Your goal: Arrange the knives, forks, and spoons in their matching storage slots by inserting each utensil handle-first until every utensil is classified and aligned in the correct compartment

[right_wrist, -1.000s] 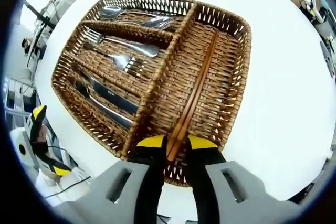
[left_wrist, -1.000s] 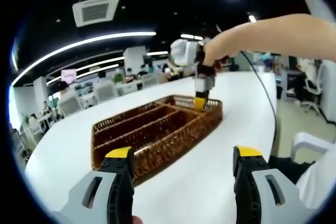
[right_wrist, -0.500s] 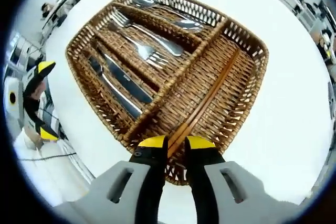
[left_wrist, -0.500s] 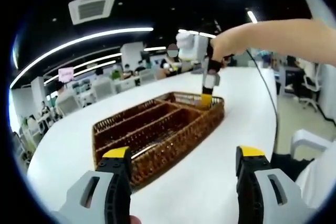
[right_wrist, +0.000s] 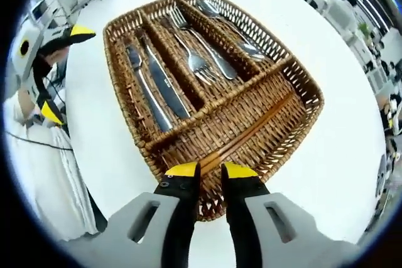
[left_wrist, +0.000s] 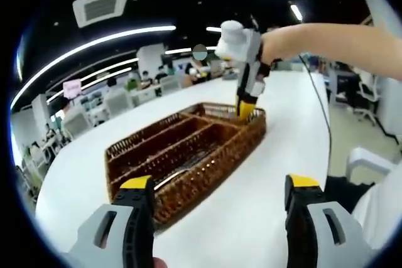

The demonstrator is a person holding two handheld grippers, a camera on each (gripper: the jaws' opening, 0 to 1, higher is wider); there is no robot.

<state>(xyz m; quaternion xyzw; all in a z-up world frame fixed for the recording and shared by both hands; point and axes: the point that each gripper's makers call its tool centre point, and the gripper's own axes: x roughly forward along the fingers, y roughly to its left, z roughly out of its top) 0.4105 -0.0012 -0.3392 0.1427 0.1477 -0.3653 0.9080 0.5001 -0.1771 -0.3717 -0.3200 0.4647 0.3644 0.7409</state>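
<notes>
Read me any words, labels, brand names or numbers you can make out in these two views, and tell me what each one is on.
No text can be read.
Knife blade in the wicker tray: a small dark mark, too small to read.
Pink sign in the background office: blurred, unreadable.
Left gripper and right gripper: no lettering visible.

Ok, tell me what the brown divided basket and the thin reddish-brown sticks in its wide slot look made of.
Brown divided basket: apparently woven wicker or rattan, matte, with visible plaited strands. Thin reddish-brown sticks: probably lacquered wood, smooth with a slight sheen; they look like chopsticks, held by the right gripper.
</notes>
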